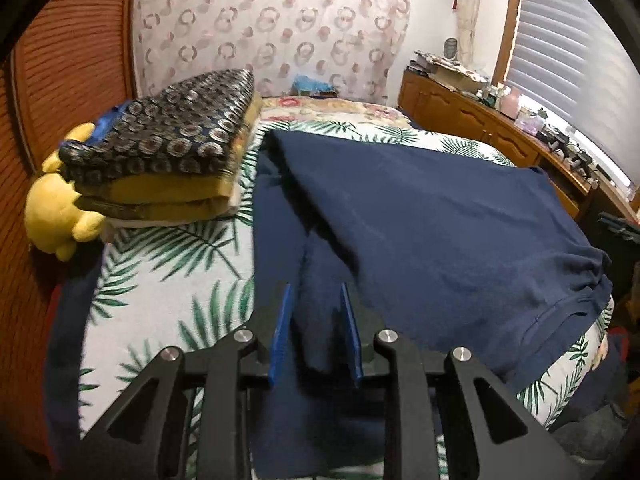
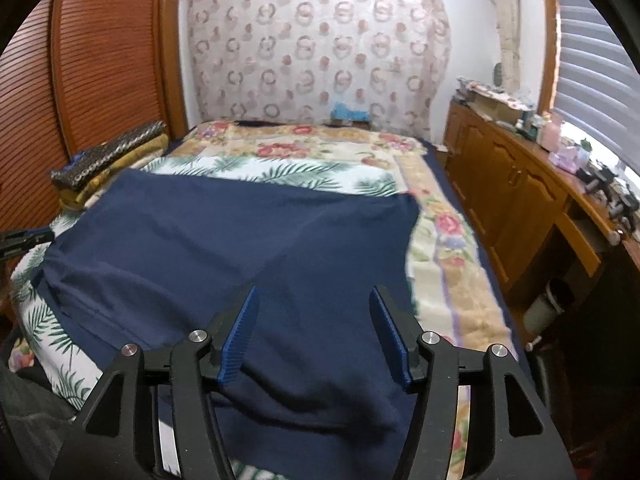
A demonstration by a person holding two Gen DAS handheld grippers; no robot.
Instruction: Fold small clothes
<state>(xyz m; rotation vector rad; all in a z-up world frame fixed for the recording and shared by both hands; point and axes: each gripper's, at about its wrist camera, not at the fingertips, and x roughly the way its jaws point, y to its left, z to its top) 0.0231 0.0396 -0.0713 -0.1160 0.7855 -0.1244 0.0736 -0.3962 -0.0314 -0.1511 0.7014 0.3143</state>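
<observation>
You are working over a bed with a white palm-leaf print sheet (image 1: 168, 264), in a room with slatted reddish-brown wooden doors (image 2: 104, 60) on the left, a ring-patterned curtain (image 2: 320, 48) at the far end, and a long wooden cabinet (image 2: 516, 184) under slatted blinds (image 2: 592, 60) on the right. Your left view alone shows a yellow plush toy (image 1: 56, 216) beside a folded stack of dark circle-patterned and mustard cloth (image 1: 168, 160). The navy blue garment (image 1: 440, 232) lies spread across the middle of the bed. Your left gripper (image 1: 316, 336) stands slightly parted, a navy fold between its blue pads (image 1: 282, 336) but not pinched. Your right view shows the floral blanket (image 2: 448, 248) and your right gripper (image 2: 316, 336) spread wide over the garment, released.
</observation>
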